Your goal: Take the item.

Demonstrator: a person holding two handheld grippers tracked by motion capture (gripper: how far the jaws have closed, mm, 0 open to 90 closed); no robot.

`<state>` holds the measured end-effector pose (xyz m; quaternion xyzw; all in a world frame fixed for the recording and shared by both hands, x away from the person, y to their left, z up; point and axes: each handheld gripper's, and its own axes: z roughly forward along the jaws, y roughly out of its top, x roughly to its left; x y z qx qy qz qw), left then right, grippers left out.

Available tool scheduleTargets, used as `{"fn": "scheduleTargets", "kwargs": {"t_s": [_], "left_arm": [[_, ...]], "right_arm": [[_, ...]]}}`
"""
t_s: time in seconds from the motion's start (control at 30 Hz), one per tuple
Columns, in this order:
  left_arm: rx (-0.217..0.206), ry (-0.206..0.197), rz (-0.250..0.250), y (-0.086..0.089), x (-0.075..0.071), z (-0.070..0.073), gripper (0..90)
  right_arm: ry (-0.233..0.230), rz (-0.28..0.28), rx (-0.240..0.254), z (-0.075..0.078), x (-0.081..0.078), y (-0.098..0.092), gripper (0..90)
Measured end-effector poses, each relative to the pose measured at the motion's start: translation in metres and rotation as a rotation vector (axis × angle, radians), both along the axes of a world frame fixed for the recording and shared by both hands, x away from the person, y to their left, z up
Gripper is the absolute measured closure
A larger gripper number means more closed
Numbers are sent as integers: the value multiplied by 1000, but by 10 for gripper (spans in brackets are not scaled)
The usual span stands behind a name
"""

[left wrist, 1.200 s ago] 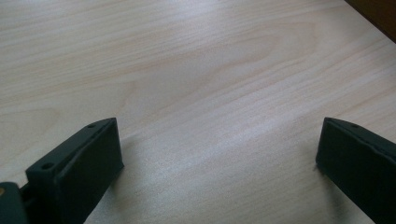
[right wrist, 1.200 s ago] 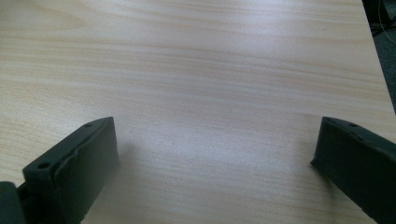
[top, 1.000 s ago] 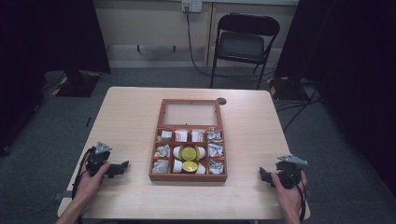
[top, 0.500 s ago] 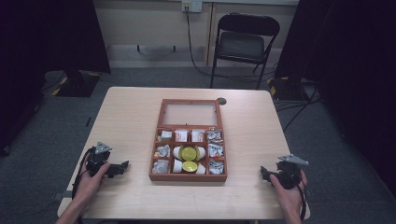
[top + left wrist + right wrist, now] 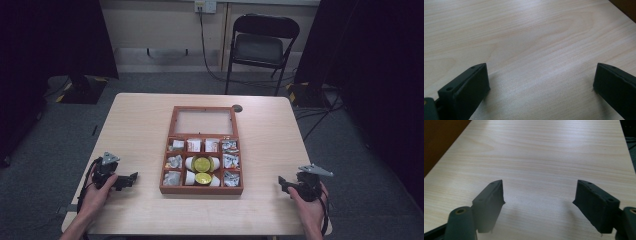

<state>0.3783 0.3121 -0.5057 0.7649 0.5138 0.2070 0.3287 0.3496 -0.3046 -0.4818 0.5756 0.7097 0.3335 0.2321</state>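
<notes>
Left gripper (image 5: 131, 178): jaws wide, nothing between, over pale wooden table (image 5: 145, 125).
Right gripper (image 5: 283, 182): jaws just been closing, apart, nothing between.
Brown wooden compartment box (image 5: 202, 190): between both, untouched.

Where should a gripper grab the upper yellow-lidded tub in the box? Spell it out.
Grip the upper yellow-lidded tub from straight above: the wooden box walls and neighbouring packets block any level approach. Jaws probably best across its round lid rim, avoiding the second tub beside it.

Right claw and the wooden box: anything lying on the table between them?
Nothing: the high view shows only bare table between the right claw and the wooden box. Its jaws, just closing, have nothing between them.
</notes>
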Motion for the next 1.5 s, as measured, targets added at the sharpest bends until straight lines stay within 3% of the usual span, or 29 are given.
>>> {"fn": "scheduleTargets", "kwargs": {"t_s": [0.97,1.1,1.23,1.37,1.5], "left_arm": [[-3,-1,2,0,0,0,0],[-4,-1,2,0,0,0,0],[-3,-1,3,0,0,0,0],[-3,-1,2,0,0,0,0],[-3,-1,2,0,0,0,0]], "right_arm": [[-56,135,77,18,-6,23,359],[-88,132,73,23,-6,28,405],[-88,149,88,26,-6,33,408],[-86,174,134,29,-5,37,405],[-115,190,145,40,-6,42,405]]}}
